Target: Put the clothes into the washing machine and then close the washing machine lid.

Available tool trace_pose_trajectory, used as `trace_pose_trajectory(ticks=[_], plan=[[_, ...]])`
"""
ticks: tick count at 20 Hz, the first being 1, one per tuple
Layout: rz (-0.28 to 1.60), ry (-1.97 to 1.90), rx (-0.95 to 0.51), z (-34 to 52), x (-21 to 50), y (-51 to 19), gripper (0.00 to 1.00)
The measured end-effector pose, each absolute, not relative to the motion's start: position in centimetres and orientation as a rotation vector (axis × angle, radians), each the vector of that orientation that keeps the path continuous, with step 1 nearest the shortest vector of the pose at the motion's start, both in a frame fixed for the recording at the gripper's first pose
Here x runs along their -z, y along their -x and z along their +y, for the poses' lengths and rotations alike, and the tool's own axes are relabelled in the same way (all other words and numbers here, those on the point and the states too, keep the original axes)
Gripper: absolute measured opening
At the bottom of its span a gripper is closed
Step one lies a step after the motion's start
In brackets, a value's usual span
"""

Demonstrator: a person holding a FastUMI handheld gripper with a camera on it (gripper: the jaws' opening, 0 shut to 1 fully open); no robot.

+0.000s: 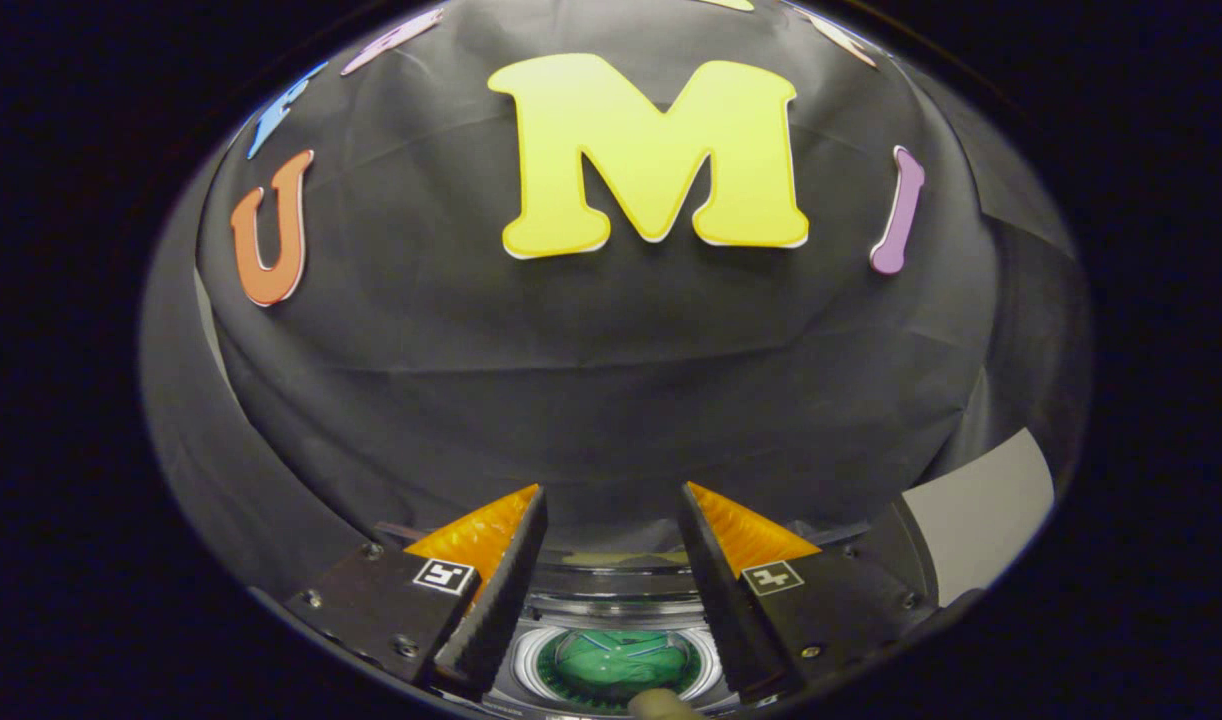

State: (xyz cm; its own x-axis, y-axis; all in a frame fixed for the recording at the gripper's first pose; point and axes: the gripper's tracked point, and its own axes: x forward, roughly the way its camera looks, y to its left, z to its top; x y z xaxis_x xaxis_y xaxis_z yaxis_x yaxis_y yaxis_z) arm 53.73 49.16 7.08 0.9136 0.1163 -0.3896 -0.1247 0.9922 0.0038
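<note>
Hand-held gripper [611, 500] open, one washing machine [611, 610]

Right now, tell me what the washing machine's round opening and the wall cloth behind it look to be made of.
Washing machine: likely glossy plastic or glass, judging by bright curved highlights on its rings; something green lies inside. Wall cloth: matte black fabric, shown by soft creases and no shine. The gripper hangs open above the opening, fingers apart, holding nothing.

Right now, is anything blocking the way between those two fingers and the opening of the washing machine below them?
Nothing visible does. The gripper is open with nothing between its fingers, and the washing machine sits right below that gap. Through its round opening, something green already lies in the drum.
</note>
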Motion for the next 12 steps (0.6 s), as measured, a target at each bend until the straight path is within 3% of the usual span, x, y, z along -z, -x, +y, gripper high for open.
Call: trace_pose_trajectory(ticks=[10,12], plan=[[0.483,0.030,-0.088,49.0,-3.2,-55.1,0.83],[0.477,0.029,-0.094,49.0,-3.2,-55.0,0.88]])
